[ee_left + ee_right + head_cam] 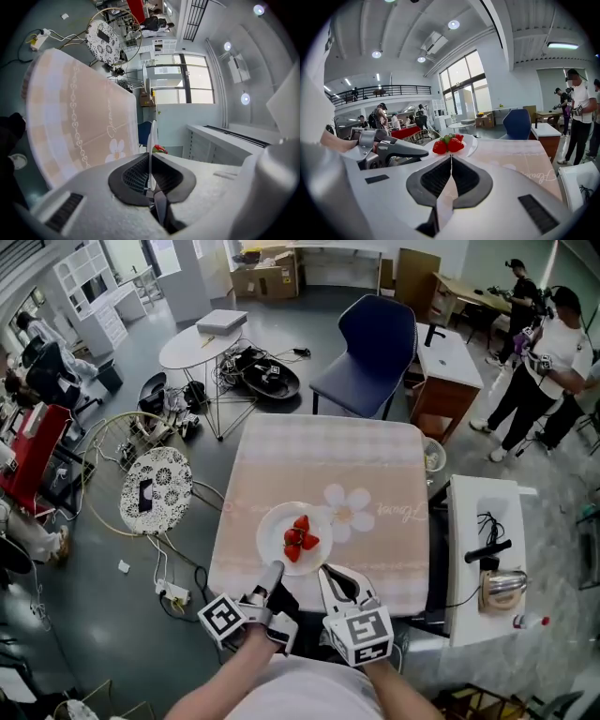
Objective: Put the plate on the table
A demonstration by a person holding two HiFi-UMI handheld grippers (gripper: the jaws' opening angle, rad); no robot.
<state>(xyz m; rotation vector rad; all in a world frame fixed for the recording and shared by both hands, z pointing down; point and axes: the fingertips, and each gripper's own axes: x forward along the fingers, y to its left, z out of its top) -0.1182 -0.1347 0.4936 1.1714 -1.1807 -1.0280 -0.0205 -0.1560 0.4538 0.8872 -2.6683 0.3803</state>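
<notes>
A white plate (275, 538) carrying strawberries (298, 538) lies over the near left part of the pink-clothed table (328, 456). My left gripper (273, 572) is shut on the plate's near rim. In the left gripper view the plate (151, 133) shows edge-on between the jaws of that gripper (150, 158), with the strawberries (160, 149) beyond. My right gripper (325, 570) sits just right of it at the table's near edge, shut with nothing in it. Its tips (451, 158) stop just short of the plate (471, 144) and strawberries (448, 145). I cannot tell whether the plate rests on the cloth.
A blue chair (370, 348) stands behind the table. A white side table (480, 521) with a small appliance is on the right, a desk (448, 362) beyond it. A round lace-topped stool (157, 488), cables and a round white table (202, 343) stand left. People stand far right.
</notes>
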